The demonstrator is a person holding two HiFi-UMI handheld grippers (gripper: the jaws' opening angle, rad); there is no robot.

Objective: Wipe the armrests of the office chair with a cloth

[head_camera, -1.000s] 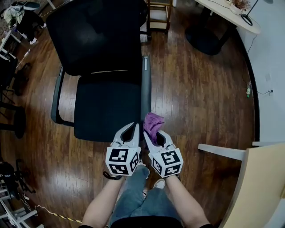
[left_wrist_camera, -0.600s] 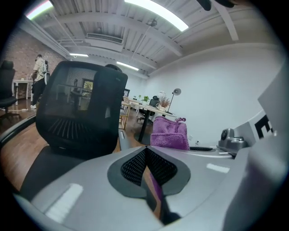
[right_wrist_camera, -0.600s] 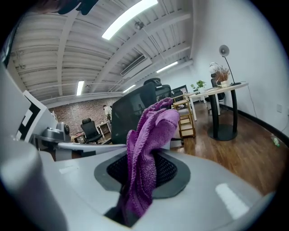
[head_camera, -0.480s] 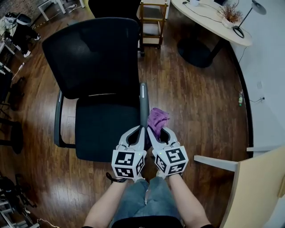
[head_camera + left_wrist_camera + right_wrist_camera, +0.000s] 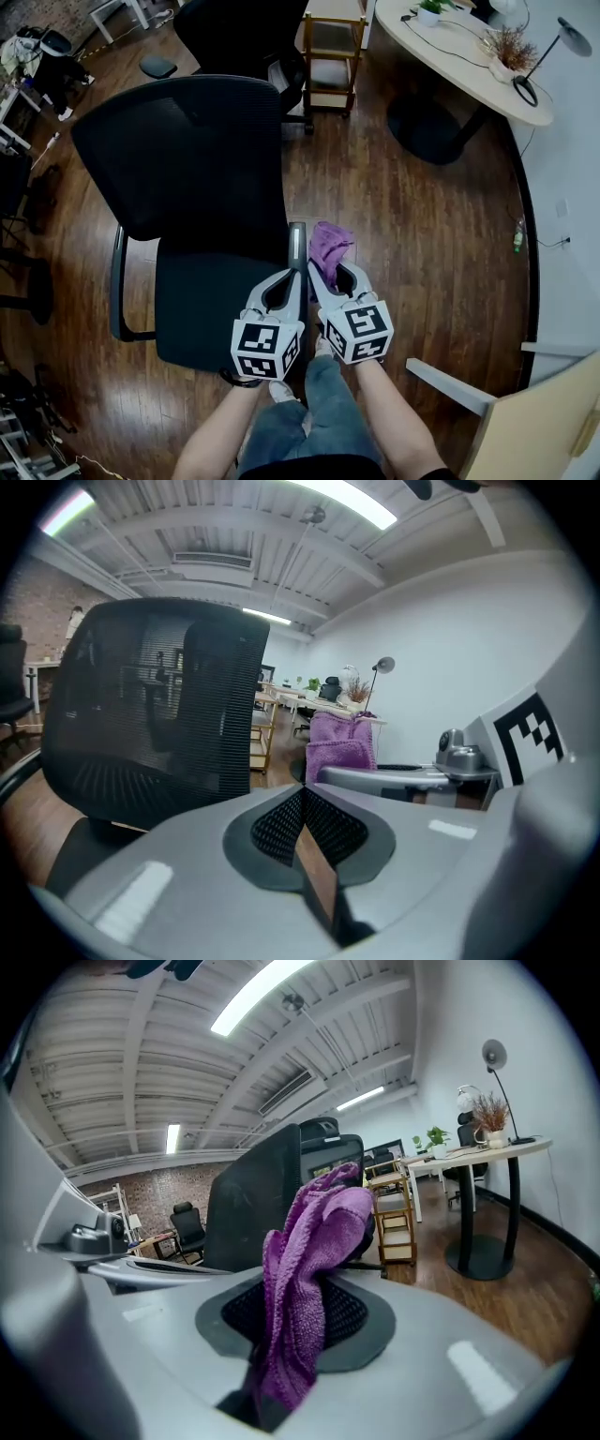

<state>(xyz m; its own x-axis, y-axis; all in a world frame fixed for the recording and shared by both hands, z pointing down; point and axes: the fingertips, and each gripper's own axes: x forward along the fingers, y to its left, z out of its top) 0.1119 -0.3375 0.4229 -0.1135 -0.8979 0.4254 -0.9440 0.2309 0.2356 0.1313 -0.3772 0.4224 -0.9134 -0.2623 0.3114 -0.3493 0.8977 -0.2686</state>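
My right claw (image 5: pixel 334 272) clenched the purple cloth (image 5: pixel 328 244) beside the armrest (image 5: pixel 297 246); my left claw (image 5: pixel 287 279) was closed, empty.

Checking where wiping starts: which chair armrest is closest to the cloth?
The grey-topped armrest beside the purple cloth in the right gripper; the other armrest lies across the seat.

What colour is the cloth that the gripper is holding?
Purple. The cloth, pinched in the right hand-held gripper, shows best in the right gripper view.
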